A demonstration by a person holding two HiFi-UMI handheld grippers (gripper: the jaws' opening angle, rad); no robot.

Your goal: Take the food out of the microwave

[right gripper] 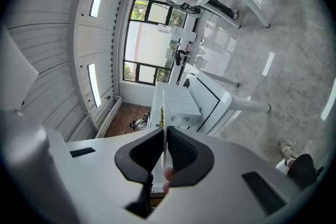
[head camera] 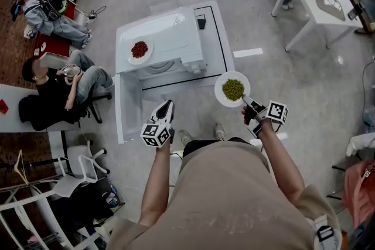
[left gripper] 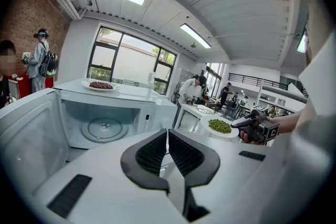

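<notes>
Microwave (head camera: 170,38) up on the white table (head camera: 218,32), door (head camera: 124,107) swung wide at its seven o'clock, and the left gripper view shows the glass turntable (left gripper: 105,128) bare. So the food looks to be out of the cavity! The plate of green peas (head camera: 232,89) hangs in the air at the microwave's four o'clock, clear of the table edge. The right gripper (head camera: 246,100) has it, jaws almost together and pinched on the rim at the plate's five o'clock side. A plate of red food (head camera: 140,50) sits on the microwave's roof. The left gripper (head camera: 167,105), at six o'clock of the door, is closed on nothing.

It's a one-edge grip, so the far rim will want to sag. Hold it level, move slowly, land it flat before letting go.
</notes>
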